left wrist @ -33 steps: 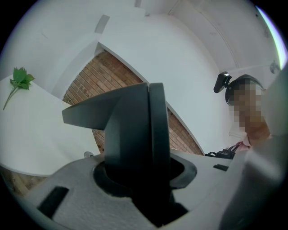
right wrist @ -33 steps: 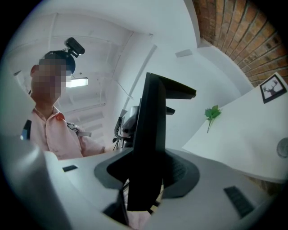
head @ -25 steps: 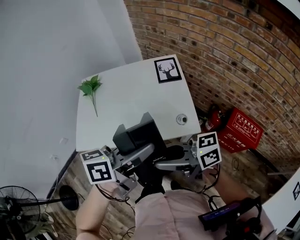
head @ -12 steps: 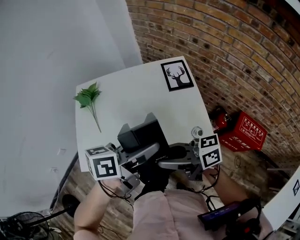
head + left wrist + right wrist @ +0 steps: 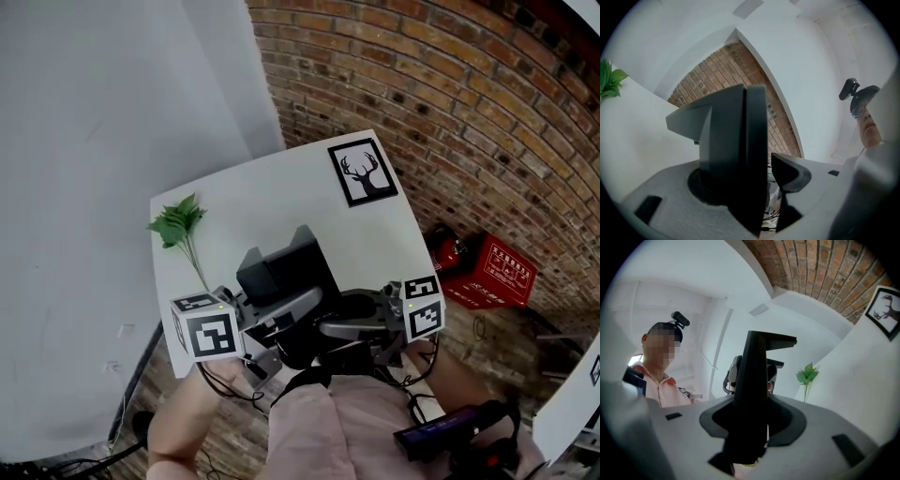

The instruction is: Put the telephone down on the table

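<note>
Telephone (image 5: 279, 272) now further over surface (image 5: 281, 202) | your left gripper (image 5: 296, 312): fingers just opening, telephone loose between | your right gripper (image 5: 330, 324): fingers clamp it | remaining: settle, release.

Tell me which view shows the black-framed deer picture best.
Head view: the whole black-framed deer picture shows, antlers clear. The right gripper view catches it skewed at its edge; the left gripper view misses it.

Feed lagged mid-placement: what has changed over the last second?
Both grippers carried the telephone further in over the table. The left gripper has just been opening, telephone between its jaws; the right gripper stays clamped. The sprig and deer picture stayed put.
</note>
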`<action>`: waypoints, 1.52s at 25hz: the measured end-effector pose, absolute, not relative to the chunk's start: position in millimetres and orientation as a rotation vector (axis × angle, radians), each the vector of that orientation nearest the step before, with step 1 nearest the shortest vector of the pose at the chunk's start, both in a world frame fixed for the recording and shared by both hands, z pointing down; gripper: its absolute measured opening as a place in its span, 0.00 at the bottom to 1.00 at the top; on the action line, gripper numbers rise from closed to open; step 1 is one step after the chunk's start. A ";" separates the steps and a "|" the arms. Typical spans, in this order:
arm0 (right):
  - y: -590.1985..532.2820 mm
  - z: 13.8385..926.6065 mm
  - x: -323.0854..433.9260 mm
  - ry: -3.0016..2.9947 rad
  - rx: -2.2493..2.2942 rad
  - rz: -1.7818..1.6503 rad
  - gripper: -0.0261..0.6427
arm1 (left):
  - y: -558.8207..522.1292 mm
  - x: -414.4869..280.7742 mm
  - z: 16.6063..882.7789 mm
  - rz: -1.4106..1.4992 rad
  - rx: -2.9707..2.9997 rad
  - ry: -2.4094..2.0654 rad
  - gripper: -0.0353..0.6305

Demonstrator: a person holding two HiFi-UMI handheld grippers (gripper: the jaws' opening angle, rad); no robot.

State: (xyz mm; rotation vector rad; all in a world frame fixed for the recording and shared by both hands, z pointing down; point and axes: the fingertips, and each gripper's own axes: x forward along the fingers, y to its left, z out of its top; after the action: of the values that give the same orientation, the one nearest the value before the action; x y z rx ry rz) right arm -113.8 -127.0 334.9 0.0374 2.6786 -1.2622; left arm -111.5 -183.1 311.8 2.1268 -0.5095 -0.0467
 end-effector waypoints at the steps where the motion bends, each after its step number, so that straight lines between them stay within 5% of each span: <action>1: -131.9 333.2 -112.7 2.669 0.030 -1.256 0.28 | -187.9 -110.4 309.4 -0.044 2.130 -0.508 0.49; 9: -167.2 333.7 -96.9 2.550 0.045 -1.265 0.28 | -218.3 -92.7 299.6 -0.049 2.122 -0.473 0.68; 29: -247.4 342.8 -88.0 2.475 0.099 -1.298 0.28 | -300.8 -115.1 289.5 -0.175 2.106 -0.608 0.74; 38: -265.4 358.2 -95.1 2.426 0.031 -1.331 0.28 | -311.2 -150.0 329.0 -0.110 2.083 -0.646 0.69</action>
State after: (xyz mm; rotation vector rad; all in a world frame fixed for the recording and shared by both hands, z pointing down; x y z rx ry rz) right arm -95.1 -265.4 358.2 0.0307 2.4263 -1.3308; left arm -150.0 -311.2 329.0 2.0835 -0.6456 -0.1103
